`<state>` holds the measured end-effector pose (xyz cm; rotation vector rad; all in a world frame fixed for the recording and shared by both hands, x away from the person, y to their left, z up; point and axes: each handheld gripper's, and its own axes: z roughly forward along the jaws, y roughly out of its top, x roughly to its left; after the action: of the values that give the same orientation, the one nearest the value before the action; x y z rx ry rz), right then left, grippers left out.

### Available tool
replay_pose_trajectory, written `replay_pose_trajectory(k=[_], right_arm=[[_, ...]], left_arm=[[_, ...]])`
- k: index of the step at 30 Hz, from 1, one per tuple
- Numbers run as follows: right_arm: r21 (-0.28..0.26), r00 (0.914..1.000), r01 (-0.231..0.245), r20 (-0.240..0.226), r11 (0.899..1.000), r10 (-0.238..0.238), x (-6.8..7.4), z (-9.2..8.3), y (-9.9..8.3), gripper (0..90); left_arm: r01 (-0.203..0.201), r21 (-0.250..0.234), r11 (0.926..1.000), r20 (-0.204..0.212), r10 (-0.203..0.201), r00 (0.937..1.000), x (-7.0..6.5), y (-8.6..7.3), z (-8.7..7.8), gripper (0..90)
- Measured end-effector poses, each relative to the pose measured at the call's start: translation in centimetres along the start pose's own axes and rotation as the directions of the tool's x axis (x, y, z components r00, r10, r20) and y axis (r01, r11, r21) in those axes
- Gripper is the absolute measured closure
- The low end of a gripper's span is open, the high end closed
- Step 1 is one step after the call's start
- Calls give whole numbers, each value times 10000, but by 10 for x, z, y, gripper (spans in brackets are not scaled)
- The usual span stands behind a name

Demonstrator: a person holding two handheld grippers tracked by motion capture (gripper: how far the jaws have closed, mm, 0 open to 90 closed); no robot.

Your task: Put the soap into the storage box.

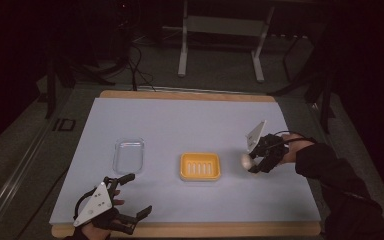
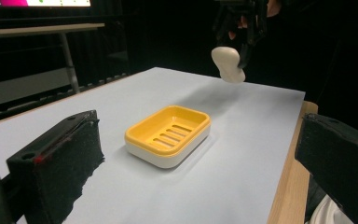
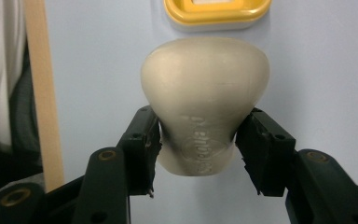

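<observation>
- Your right gripper [image 1: 254, 162] holds the bar of soap [image 1: 245, 160]; its two black pads press on the narrow waist of the bar, one on each side.
- In the right gripper view the soap [image 3: 205, 102] is cream-white, with faint pressed letters on its face, and it stands out beyond the pads.
- The soap is in the air above the pale blue mat [image 1: 190, 125], at the right side of the table, and it touches no surface.
- The yellow soap dish [image 1: 200, 166] stands in the middle of the mat, to the left of the soap and apart from it.
- A clear plastic lid [image 1: 129, 155] lies on the mat left of the dish.
- Your left gripper [image 1: 130, 197] is at the near left corner, its jaws wide apart with nothing between them.
</observation>
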<state>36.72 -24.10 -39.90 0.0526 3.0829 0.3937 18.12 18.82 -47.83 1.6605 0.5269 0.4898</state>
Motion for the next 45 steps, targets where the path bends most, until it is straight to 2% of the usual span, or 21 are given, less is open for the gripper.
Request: replay_pose_trajectory(k=[10, 14, 16, 20, 26, 33, 37, 45], right_arm=[[-136, 9991, 395, 143, 9991, -393, -5, -6, 27, 498], [-156, 9981, 610, -16, 9980, -610, -6, -4, 40, 498], [-166, 9974, 711, 108, 9973, -710, -7, -1, 46, 498], [-172, 9956, 926, -100, 9956, -928, -9, 5, 58, 498], [-172, 9931, 1162, -119, 9931, -1164, -12, 13, 76, 498], [-397, 9928, 1152, -288, 9925, -1164, -19, 20, 91, 498], [-482, 9918, 1220, -313, 9914, -1236, -21, 31, 102, 498], [-228, 9902, 1284, -521, 9915, -1294, -24, 49, 115, 498]], left_arm=[[-22, -5, 10000, 50, 22, 10000, 0, 0, 0, 8], [-3, -38, 10000, 60, 4, 10000, 0, 0, -1, 8], [-7, -36, 10000, 74, 8, 10000, 0, 0, -1, 7], [-20, -43, 10000, 107, 21, 9999, -1, 0, -1, 8], [-38, -35, 10000, 114, 39, 9999, -1, 0, -1, 8], [-76, -12, 10000, 157, 76, 9998, -1, 0, -1, 8], [-44, -52, 10000, 174, 44, 9998, -1, 0, -2, 8], [-67, -54, 10000, 209, 68, 9998, -2, 1, -2, 8]])
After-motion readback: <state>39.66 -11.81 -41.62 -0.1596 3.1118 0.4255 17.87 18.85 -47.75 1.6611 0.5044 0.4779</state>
